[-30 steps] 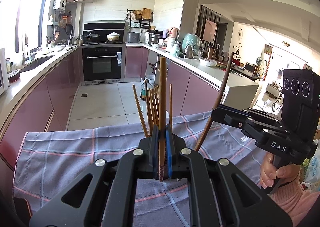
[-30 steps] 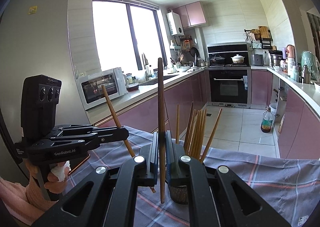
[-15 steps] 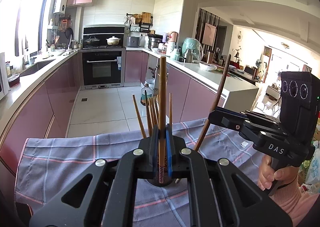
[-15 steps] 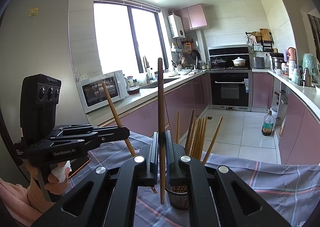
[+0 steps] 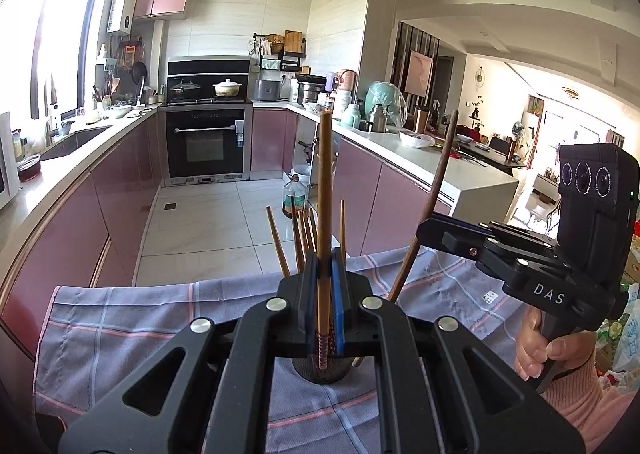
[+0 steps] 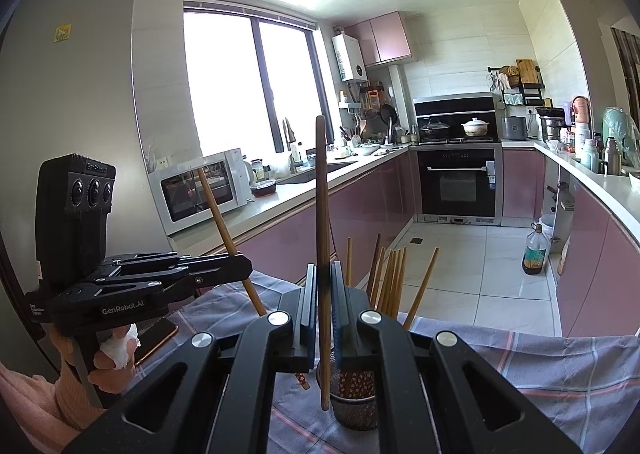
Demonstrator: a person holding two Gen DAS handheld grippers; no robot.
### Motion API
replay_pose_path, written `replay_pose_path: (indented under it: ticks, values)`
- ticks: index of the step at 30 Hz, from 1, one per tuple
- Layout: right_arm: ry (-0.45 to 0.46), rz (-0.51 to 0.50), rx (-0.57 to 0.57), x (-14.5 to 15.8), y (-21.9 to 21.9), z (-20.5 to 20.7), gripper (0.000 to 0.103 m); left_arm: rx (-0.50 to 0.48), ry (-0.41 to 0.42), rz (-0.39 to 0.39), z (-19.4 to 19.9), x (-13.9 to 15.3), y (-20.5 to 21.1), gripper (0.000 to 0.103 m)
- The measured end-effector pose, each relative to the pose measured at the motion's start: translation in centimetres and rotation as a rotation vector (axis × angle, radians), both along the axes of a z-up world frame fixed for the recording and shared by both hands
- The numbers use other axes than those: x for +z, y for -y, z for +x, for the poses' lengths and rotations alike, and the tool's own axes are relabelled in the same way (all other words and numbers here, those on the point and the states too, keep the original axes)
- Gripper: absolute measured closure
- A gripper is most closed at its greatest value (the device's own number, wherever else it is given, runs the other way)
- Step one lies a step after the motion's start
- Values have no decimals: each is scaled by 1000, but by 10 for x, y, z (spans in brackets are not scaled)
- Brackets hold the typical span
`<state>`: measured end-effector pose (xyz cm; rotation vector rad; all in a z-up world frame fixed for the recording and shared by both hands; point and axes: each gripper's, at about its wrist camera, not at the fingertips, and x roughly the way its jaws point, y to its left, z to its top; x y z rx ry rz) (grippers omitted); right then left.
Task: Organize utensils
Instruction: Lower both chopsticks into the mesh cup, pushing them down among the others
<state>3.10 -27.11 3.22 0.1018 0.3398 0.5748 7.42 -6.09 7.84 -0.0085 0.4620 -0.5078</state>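
Observation:
My left gripper is shut on a brown chopstick held upright, its patterned lower end just above a dark mesh utensil holder. My right gripper is shut on a darker chopstick, also upright, its tip beside the holder's rim. Several chopsticks stand in the holder. Each gripper shows in the other's view: the right one with its chopstick, the left one with its chopstick.
The holder stands on a grey-blue checked cloth over a table. A phone lies on the cloth near the left hand. Beyond the table edge are pink kitchen cabinets, an oven and an oil bottle on the floor.
Both grippers have sunk a little toward the holder with their chopsticks; the holder shows more fully below the jaws. The grips are unchanged.

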Motion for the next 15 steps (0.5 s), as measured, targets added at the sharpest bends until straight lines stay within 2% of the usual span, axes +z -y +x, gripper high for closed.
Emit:
replay_pose_path:
  ticks: [15]
  values:
    - [-3, 17, -27, 1, 4, 8, 98, 2, 2, -9, 5, 3, 0, 95]
